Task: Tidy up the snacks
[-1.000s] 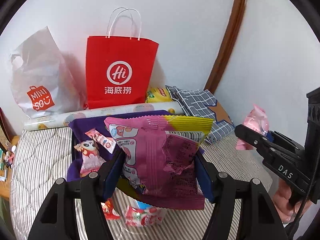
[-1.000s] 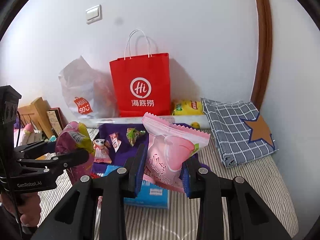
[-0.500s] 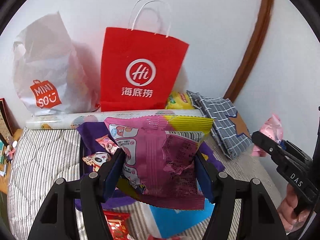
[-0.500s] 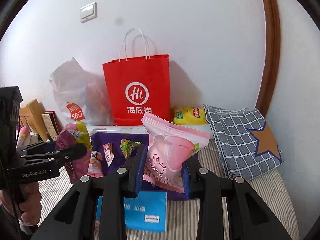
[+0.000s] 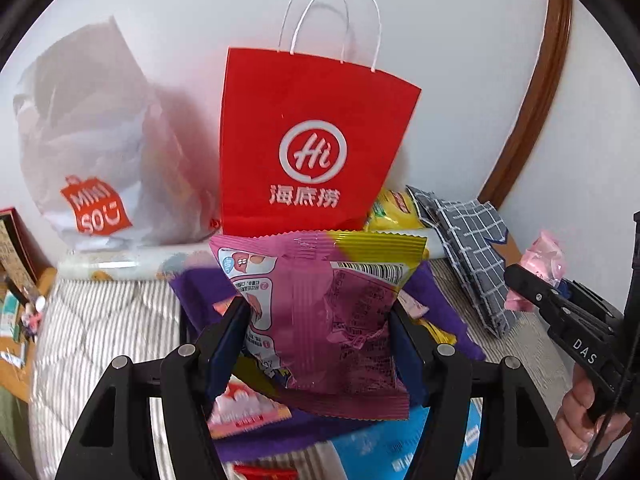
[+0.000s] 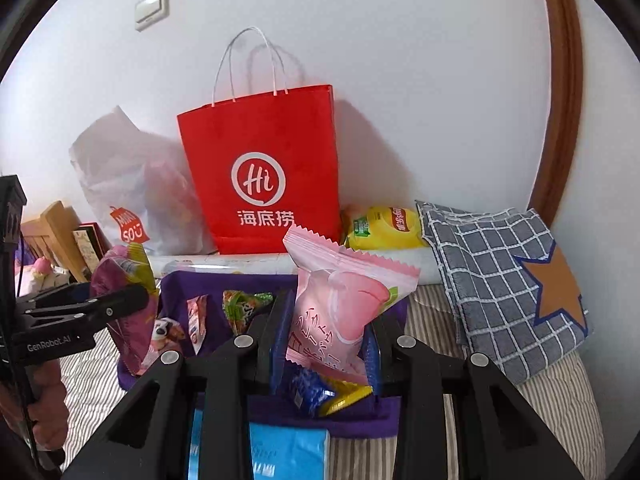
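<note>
- We are finding both views nearer the red paper bag [image 5: 316, 152] than a second ago.
- The left gripper [image 5: 320, 332] is clamping the crinkled magenta snack packet [image 5: 324, 312] over the purple tray [image 6: 304, 416].
- The right gripper [image 6: 324, 344] is pinching the pink snack pouch [image 6: 344, 308] above that tray's near edge.
- A checked cloth [image 6: 500, 280] is lying at the bed's right edge.

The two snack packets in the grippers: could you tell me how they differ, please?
The magenta packet in the left gripper is darker, with a yellow corner and a barcode; the pink packet in the right gripper is pale, with a peach picture. Both have zigzag-sealed edges and are clamped upright above the purple tray.
</note>
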`<state>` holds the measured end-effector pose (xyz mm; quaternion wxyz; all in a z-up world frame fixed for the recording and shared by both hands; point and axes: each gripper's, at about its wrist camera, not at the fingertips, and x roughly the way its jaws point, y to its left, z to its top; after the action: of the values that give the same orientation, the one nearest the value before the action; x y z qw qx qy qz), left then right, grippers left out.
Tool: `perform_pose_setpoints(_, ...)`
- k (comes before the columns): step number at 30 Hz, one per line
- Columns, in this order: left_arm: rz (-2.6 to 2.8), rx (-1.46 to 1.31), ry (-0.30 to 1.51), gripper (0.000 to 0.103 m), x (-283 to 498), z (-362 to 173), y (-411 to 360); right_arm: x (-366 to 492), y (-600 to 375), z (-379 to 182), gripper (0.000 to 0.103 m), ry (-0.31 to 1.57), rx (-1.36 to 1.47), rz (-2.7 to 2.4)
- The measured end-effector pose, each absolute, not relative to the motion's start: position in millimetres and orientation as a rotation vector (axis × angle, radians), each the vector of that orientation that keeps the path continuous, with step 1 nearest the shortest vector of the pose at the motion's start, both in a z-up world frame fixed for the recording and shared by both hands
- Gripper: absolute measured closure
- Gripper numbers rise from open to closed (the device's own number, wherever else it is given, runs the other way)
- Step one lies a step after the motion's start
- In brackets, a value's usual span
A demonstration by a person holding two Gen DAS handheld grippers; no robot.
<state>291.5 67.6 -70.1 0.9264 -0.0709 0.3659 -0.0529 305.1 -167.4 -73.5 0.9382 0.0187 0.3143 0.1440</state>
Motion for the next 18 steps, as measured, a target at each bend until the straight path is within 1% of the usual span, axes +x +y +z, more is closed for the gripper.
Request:
perform_pose_setpoints(7,-0.076,-0.137,0.762,0.037,320,-71,80,343,-171,-88,0.071,0.672,0.08,0.307)
perform_pose_setpoints(13,-0.069,-0.153,0.839,0.037,342,-94,91,369,-168,-118,0.071,0.728,0.078,0.326)
perform_pose_setpoints(18,-0.081,-0.141,0.918,0.037,357,-116,87,383,-160,-147,0.071,0.82,0.054,0.343)
